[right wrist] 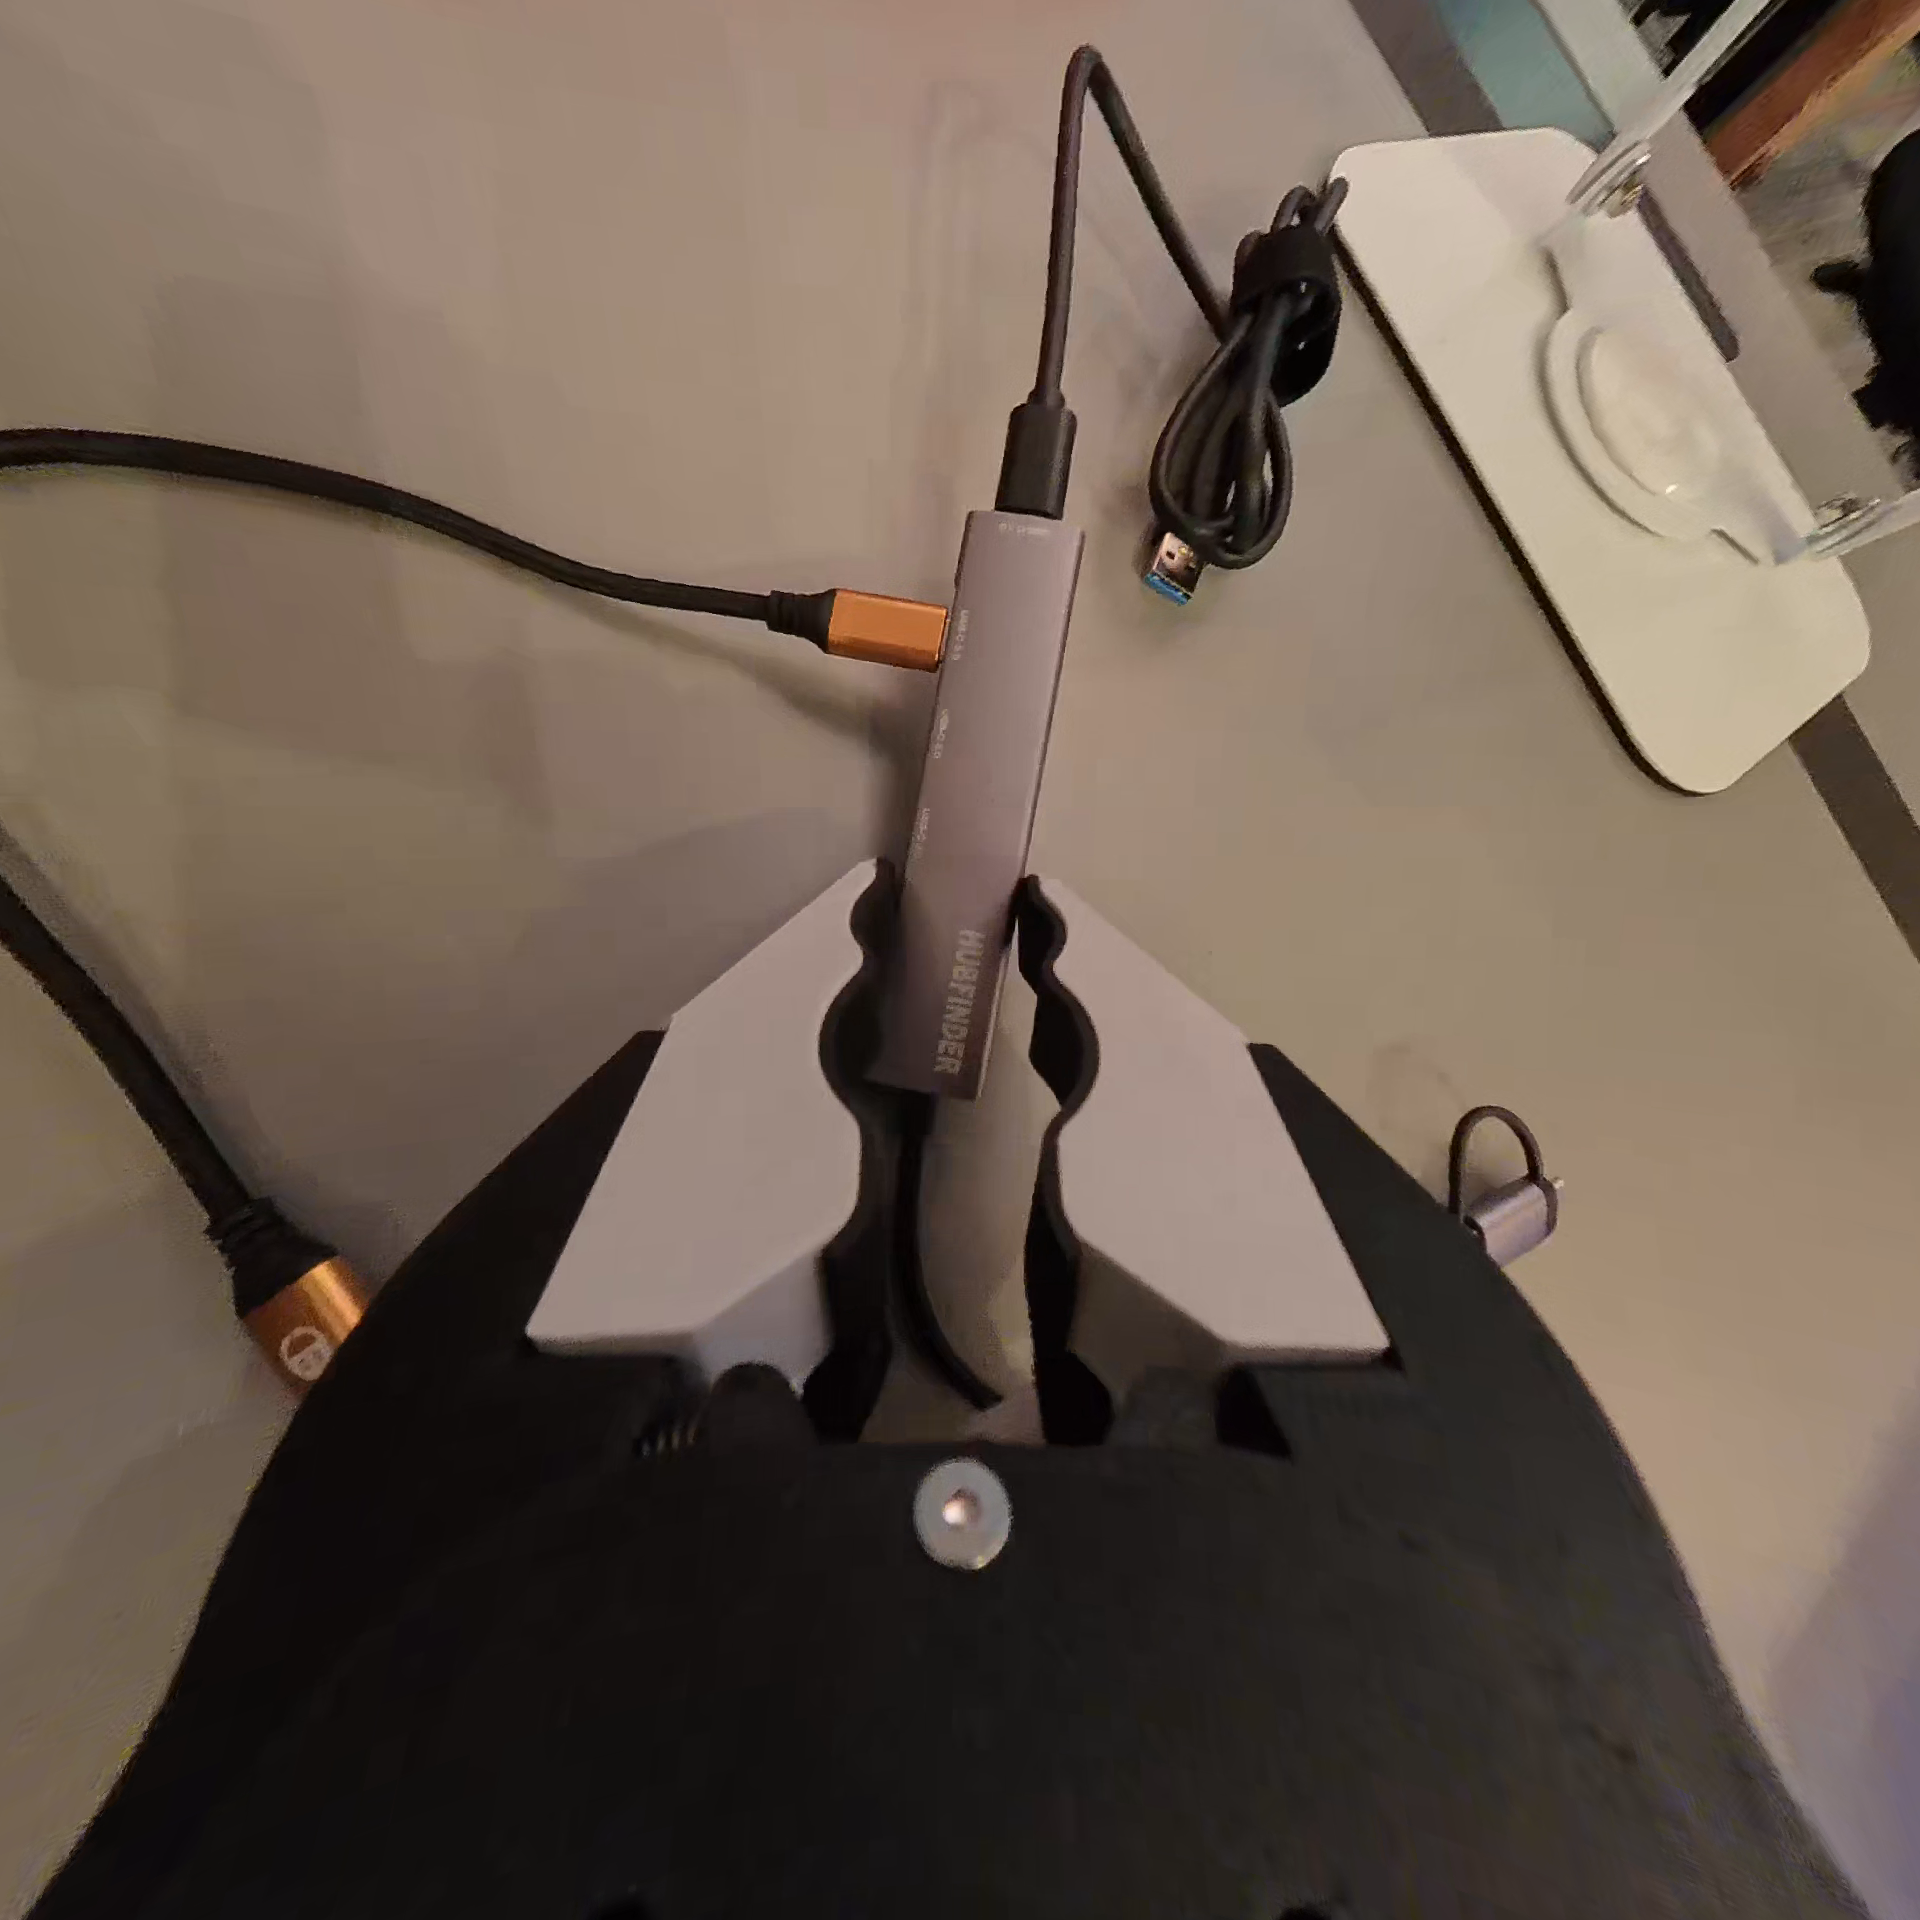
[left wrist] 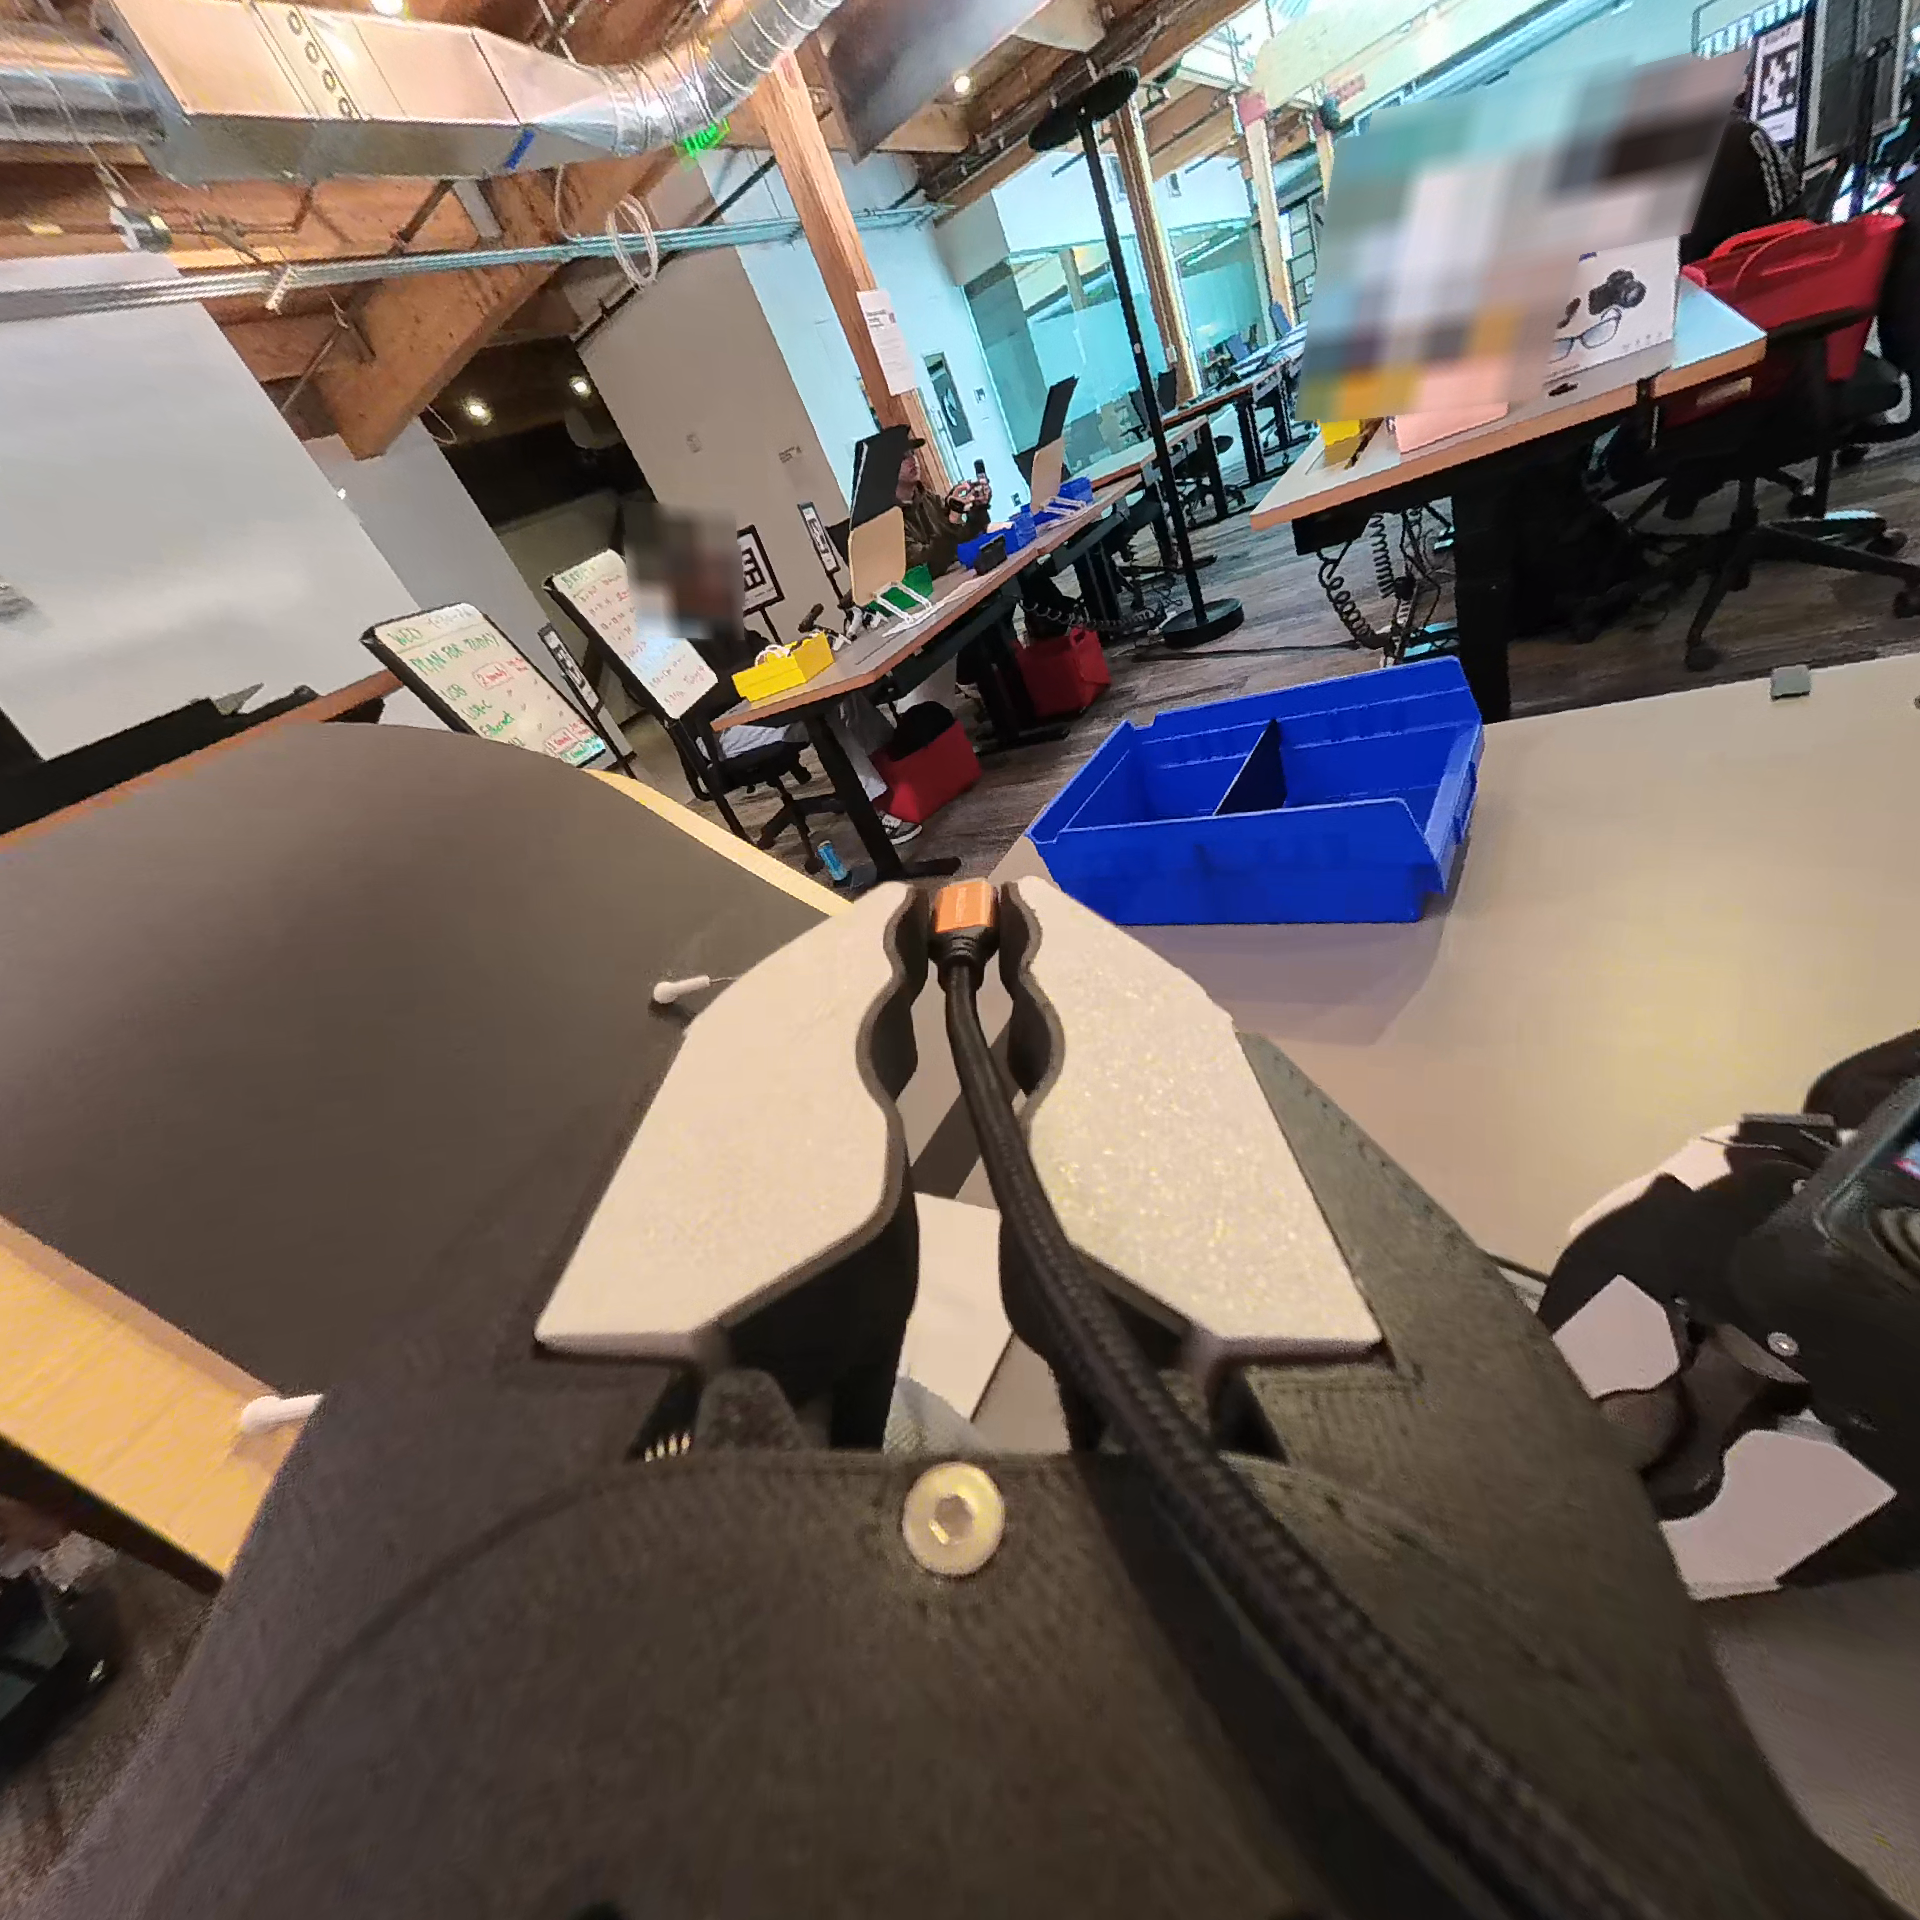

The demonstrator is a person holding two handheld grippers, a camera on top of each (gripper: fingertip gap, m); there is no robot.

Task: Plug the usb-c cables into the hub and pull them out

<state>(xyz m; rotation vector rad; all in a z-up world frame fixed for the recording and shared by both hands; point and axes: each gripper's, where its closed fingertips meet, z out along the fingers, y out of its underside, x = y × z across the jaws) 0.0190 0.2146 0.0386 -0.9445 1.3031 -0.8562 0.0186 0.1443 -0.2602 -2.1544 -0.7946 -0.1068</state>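
Two hand-held grippers, both clenched. Left hand-held gripper [left wrist: 964, 914] pinches an orange-tipped braided cable [left wrist: 961, 920] at its connector, raised above the tabletop [left wrist: 1662, 935], blue bin [left wrist: 1262, 805] ahead. Right hand-held gripper [right wrist: 954, 883] clamps the grey hub [right wrist: 987, 790] by its near end on the tabletop. Another orange connector [right wrist: 862, 629] sits plugged into the hub's left side; dark cable [right wrist: 1039, 457] plugged into its far end. Third orange connector [right wrist: 301, 1325] lies loose, lower left. Bundled black cable [right wrist: 1242, 416] just right of the hub.
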